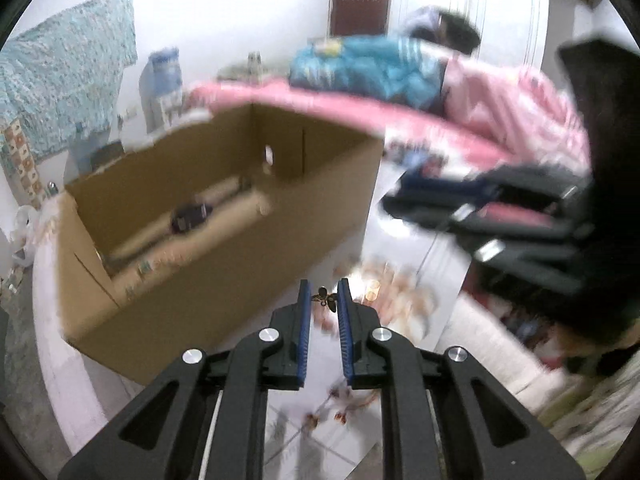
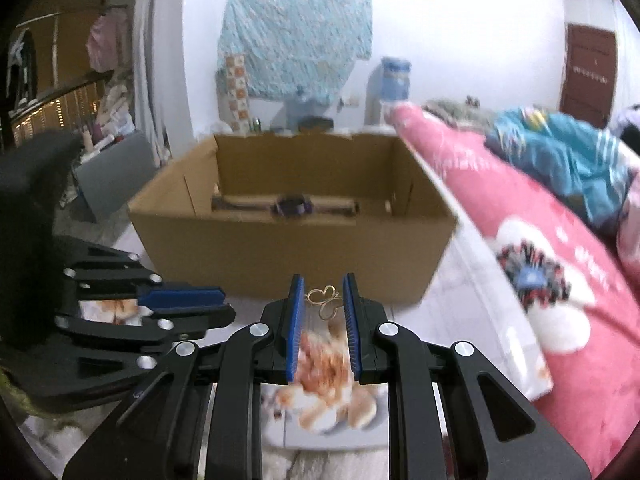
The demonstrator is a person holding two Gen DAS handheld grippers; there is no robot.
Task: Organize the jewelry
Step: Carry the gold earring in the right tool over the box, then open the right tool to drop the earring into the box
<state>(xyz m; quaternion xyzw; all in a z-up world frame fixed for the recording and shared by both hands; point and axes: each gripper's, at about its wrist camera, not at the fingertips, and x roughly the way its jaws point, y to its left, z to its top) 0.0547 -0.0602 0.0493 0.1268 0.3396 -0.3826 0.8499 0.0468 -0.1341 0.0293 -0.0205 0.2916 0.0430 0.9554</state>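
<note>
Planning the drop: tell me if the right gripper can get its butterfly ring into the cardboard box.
Probably yes: the right gripper holds the butterfly ring, and the cardboard box straight ahead is open-topped, with nothing between them.

dark thing (image 1: 191,216) in the cardboard box (image 1: 224,300) too blurred to identify.
</note>
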